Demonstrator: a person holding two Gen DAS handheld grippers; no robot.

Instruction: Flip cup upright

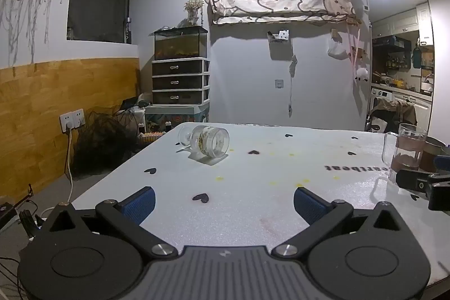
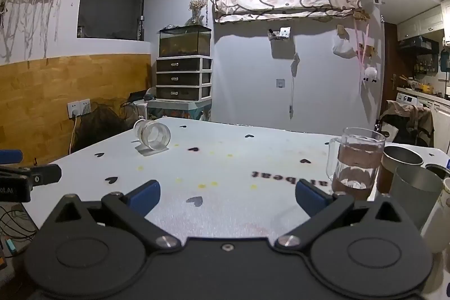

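A clear glass cup (image 1: pixel 206 142) lies on its side on the white table (image 1: pixel 253 204) — above centre and left of middle in the left wrist view, upper left of the tabletop in the right. The left gripper (image 1: pixel 224 201) and the right gripper (image 2: pixel 227 197) are both spread wide, grasping nothing. A glass mug (image 2: pixel 355 162) stands upright at right — beside metal cups (image 2: pixel 402 159).

A white surface (image 2: pixel 239 167) dotted with dark hearts fills the middle. The right tool (image 2: pixel 226 196) sits low at the near edge, its blue-padded fingers spread wide with nothing between them. A clear glass cup (image 2: pixel 153 135) lies on its side near the far left corner. A glass mug (image 2: pixel 355 162) with brown bands stands upright by the right edge, beside grey metal cups (image 2: pixel 405 162).
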